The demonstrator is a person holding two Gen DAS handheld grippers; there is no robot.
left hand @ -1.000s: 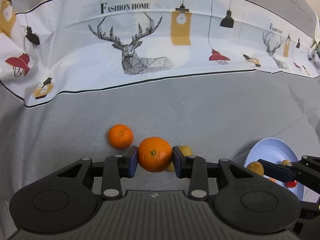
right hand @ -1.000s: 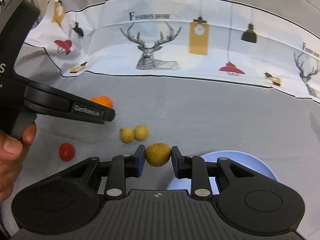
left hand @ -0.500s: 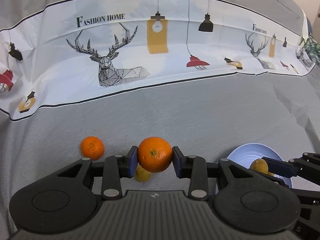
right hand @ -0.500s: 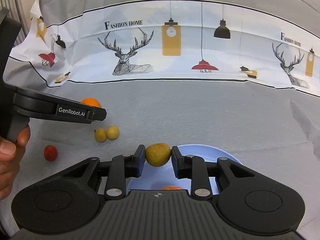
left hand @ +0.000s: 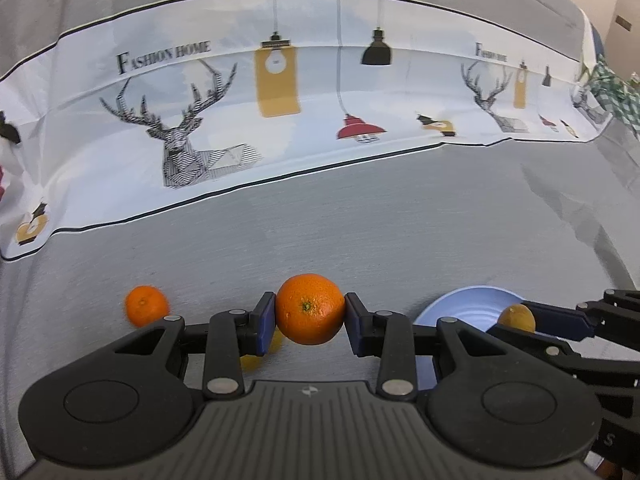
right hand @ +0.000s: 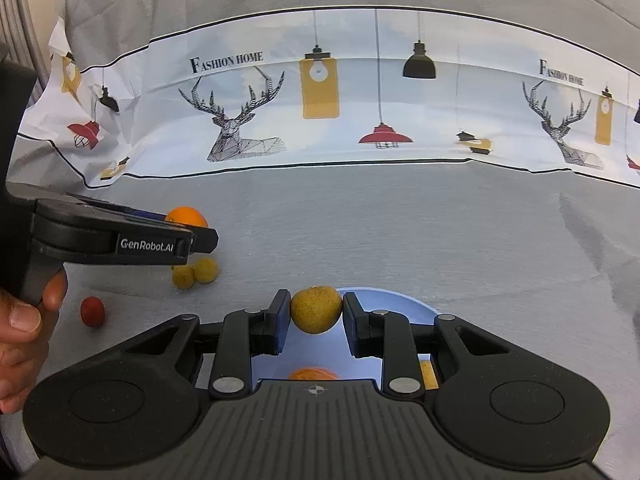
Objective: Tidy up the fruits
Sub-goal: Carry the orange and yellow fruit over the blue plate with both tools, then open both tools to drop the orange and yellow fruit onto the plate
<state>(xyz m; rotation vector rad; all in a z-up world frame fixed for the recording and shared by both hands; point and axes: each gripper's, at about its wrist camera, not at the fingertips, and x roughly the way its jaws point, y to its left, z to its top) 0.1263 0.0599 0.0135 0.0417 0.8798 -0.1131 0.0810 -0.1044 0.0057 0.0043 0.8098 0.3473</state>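
Orange-skinned round citrus (left hand: 310, 309) pinched by left gripper (left hand: 310, 322), bound for the pale blue plate (left hand: 464, 308).
Right gripper (right hand: 316, 316) pinches a yellow-brown fruit (right hand: 316, 309) over it; release likely next.

A grey woven cloth (left hand: 360, 236) covers the worktop, creased toward the right side. Behind it rises a white printed fabric band (right hand: 360, 96) bearing geometric stag heads, hanging lamps in black, red and mustard, and the words "FASHION HOME", edged with a thin dark line. More grey cloth continues above the band. A beige wall (left hand: 628, 8) and a green checked fabric (left hand: 616, 92) show at far right. Light is soft and even.
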